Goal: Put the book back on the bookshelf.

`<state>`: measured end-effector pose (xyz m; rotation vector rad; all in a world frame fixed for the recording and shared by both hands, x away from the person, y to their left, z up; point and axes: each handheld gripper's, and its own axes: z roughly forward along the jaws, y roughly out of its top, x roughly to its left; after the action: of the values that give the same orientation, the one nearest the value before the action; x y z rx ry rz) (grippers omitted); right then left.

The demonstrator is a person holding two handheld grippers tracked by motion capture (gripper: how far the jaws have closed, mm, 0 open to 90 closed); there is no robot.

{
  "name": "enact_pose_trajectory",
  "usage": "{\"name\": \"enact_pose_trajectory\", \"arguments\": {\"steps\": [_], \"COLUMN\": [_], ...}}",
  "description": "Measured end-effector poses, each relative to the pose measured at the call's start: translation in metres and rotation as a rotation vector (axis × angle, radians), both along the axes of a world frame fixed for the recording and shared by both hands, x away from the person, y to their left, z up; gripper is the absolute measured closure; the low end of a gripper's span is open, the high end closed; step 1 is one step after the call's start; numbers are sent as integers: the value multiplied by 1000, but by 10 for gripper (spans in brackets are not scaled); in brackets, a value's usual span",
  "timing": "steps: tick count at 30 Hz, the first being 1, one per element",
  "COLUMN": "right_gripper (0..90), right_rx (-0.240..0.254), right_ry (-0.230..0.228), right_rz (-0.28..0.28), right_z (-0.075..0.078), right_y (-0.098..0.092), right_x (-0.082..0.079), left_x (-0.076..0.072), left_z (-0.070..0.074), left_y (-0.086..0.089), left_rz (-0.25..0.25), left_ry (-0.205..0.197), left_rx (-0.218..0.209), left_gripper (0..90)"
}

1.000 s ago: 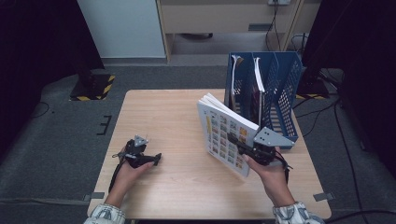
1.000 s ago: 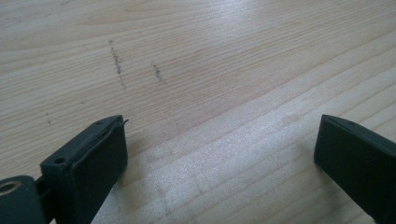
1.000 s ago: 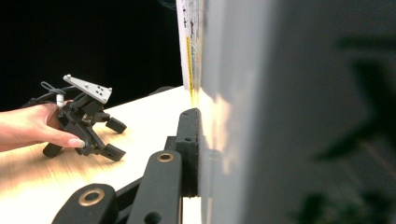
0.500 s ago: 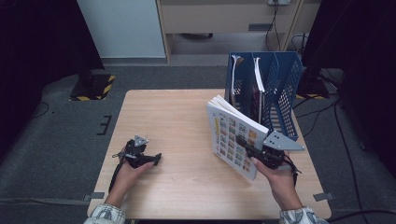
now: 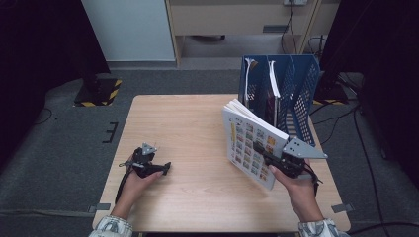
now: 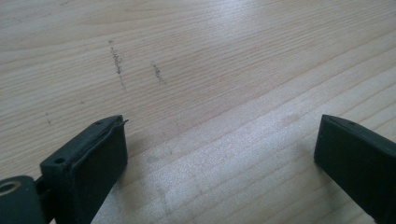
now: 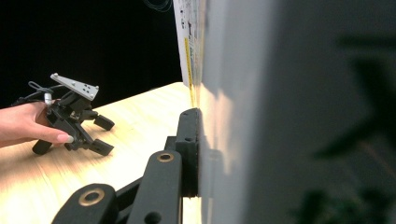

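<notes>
Book [image 5: 252,143] in the right gripper [image 5: 267,157] is the whole business here: a thick paperback with a grid of coloured pictures on its cover, held upright and tilted above the right half of the bench [image 5: 188,128], just in front of the blue file rack [image 5: 296,84]. The jaws are clamped on its lower edge, one black pad flat against the cover in the right gripper view [image 7: 189,149], so the gripper is narrowed on the book and carrying it. The rack stands at the far right corner of the bench and already has a few books or folders upright in its slots. The left gripper [image 5: 160,169] rests low on the bench at the near left, well apart from all this, its jaws wide and holding nothing, bare wood between them [image 6: 219,140]. As I judge it, the risk lies in the hold: the book is pinched near one edge only, so its weight could swing it round in the pads or let the pages fan open, and it might slip out. If it is meant for the rack, a tilted book could catch on a divider or the mesh wall and nudge the rack toward the bench's edge.
</notes>
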<state>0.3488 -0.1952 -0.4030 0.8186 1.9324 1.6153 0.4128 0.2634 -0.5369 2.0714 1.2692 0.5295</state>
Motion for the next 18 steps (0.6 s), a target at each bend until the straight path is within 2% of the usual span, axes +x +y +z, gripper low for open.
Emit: {"name": "enact_pose_trajectory", "arguments": {"steps": [11,18], "right_gripper": [738,738], "right_rx": [-1,0], "right_ry": [2,-1], "right_rz": [-5,-12], "right_z": [0,1], "right_y": [-3,-12], "right_x": [-1,-9], "left_x": [0,0], "left_z": [0,0], "left_y": [0,0], "left_rz": [0,0], "left_ry": [0,0], "left_rx": [0,0], "left_gripper": [21,21]}}
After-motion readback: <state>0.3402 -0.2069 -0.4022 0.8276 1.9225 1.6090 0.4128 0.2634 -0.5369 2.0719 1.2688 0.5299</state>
